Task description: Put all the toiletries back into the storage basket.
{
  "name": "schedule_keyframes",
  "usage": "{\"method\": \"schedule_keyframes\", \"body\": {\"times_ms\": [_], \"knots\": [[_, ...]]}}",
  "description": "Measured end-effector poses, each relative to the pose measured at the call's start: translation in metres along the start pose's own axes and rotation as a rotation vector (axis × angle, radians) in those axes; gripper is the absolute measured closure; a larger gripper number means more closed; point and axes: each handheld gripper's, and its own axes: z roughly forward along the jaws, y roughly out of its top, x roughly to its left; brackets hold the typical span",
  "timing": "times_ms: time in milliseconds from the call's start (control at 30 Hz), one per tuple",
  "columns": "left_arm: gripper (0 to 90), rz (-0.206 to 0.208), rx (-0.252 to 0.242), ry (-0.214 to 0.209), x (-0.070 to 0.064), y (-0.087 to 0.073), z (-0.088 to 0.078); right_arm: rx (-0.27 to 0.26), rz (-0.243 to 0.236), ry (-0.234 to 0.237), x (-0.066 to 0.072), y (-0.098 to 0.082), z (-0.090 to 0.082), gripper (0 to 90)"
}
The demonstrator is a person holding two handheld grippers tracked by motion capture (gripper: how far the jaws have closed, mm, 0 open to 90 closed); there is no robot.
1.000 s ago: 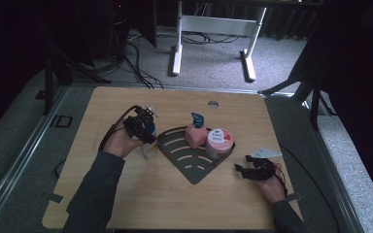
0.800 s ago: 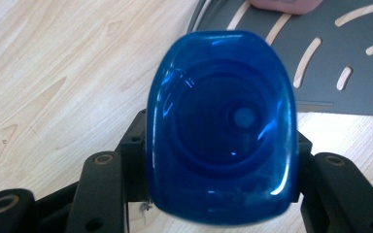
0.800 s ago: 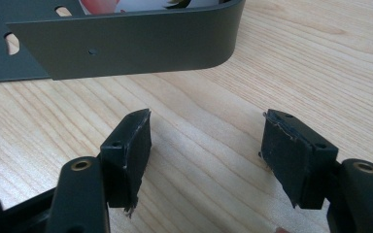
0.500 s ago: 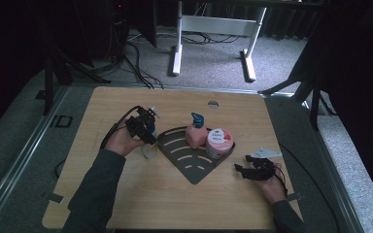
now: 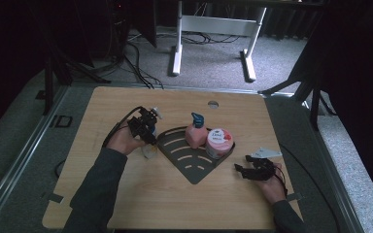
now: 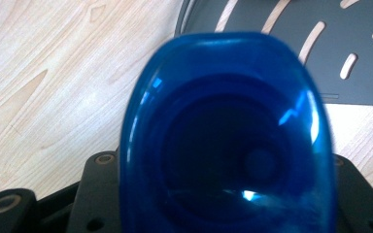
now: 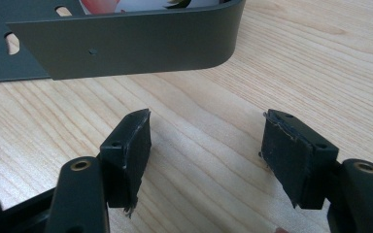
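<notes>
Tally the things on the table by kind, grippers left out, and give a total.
Pump bottles: 1, the pink pump bottle
Jars: 1, the pink-lidded jar
Corner racks: 1, the dark corner rack
Blue-bottomed containers: 1, the blue-bottomed container, held in the left gripper
Total: 4

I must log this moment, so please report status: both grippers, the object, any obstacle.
Left gripper shut on blue-capped bottle, beside dark rack. Right gripper open, empty, near rack corner. Pink pump bottle and jar occupy rack.

tray [image 5: 189,162] dark grey, slotted; bottle [image 5: 194,136] pink, blue pump; jar [image 5: 219,141] pink-white; held object [image 6: 226,136] translucent blue, perhaps a cap
</notes>
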Motion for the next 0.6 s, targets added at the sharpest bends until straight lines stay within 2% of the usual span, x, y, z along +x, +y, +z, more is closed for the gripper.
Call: {"method": "schedule_keyframes", "body": {"times_ms": [467,600], "knots": [[47.0,-0.009,0.025,0.011,0.0007,0.0012,0.0056,0.000,0.000,0.000,0.0000,0.0000,0.0000,34.7],[46.9,0.000,0.045,0.016,0.0009,0.0015,0.0088,0.000,0.000,0.000,0.0000,0.0000,0.0000,34.6]]}}
